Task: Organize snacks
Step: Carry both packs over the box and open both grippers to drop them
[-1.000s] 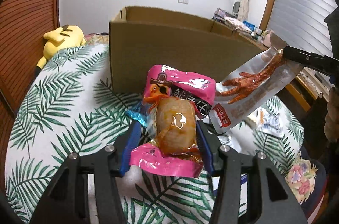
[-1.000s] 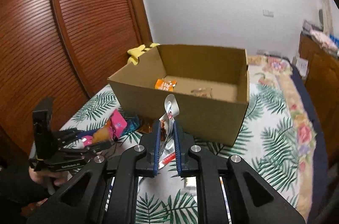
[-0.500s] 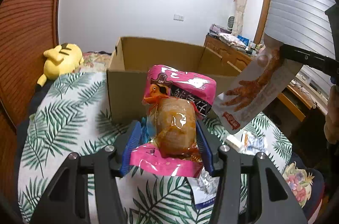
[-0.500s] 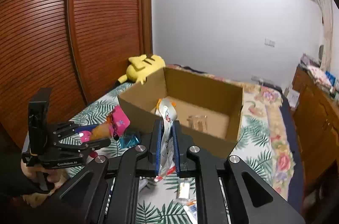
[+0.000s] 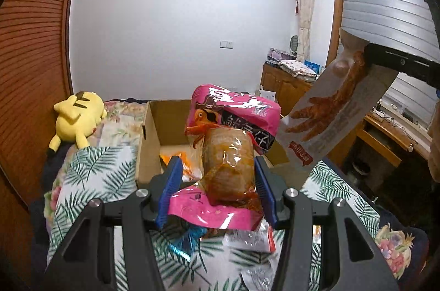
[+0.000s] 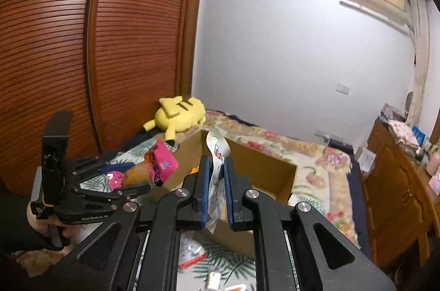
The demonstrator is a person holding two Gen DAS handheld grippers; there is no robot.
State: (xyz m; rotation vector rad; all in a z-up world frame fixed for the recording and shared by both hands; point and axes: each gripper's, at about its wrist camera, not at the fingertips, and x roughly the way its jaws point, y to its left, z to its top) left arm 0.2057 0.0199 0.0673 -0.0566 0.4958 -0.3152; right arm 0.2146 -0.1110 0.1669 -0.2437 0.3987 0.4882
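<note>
Bed (image 5: 90,175): plush (image 5: 75,119) nr box (image 5: 150,142), loose packets (image 5: 251,237).

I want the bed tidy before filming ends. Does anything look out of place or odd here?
Yes: loose snack packets lie scattered on the leaf-print bedspread beside the cardboard box, not in it. A yellow plush toy lies on the bed behind the box. Nothing looks spilled or torn.
</note>
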